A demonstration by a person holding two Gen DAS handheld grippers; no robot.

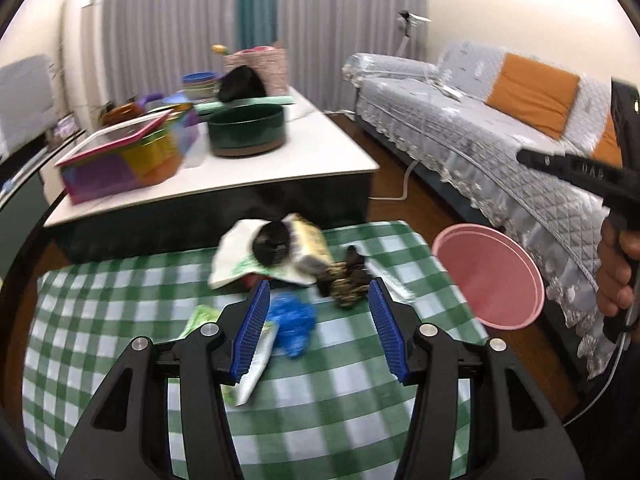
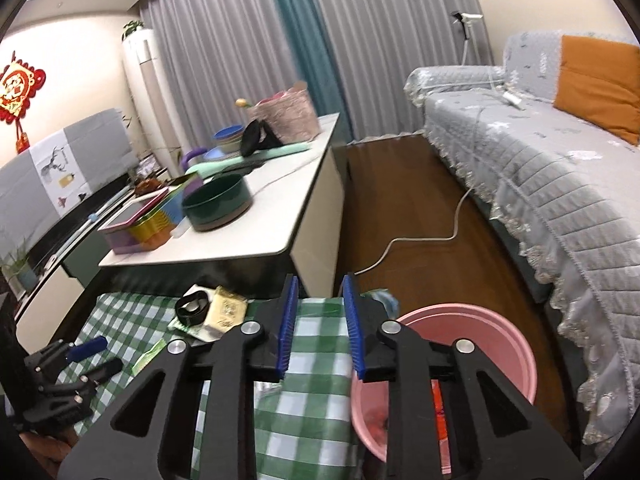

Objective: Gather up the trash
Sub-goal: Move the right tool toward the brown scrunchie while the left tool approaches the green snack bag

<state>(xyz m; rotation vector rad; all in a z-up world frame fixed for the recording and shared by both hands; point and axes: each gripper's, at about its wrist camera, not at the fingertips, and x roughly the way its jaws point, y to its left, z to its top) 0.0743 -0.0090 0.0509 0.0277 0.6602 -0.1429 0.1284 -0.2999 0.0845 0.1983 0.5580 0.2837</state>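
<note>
On the green checked cloth (image 1: 320,400) lies a heap of trash: white paper (image 1: 234,258), a black roll (image 1: 272,242), a yellow pack (image 1: 312,240), a dark patterned wrapper (image 1: 346,282), a crumpled blue piece (image 1: 292,320) and a white tube (image 1: 258,356). My left gripper (image 1: 318,286) hangs open over the cloth, and the blue piece and the wrapper show between its fingers without contact. A pink bucket (image 2: 480,320) stands at the cloth's right edge with something red inside. My right gripper (image 2: 321,280) is beside it, its jaws a narrow gap apart with nothing between them.
Behind the cloth stands a white low table (image 1: 280,168) bearing a dark green pot (image 1: 248,128) and a colourful box (image 1: 120,160). A grey covered sofa (image 2: 560,184) runs along the right. A white cable (image 2: 420,240) lies on the wooden floor between them.
</note>
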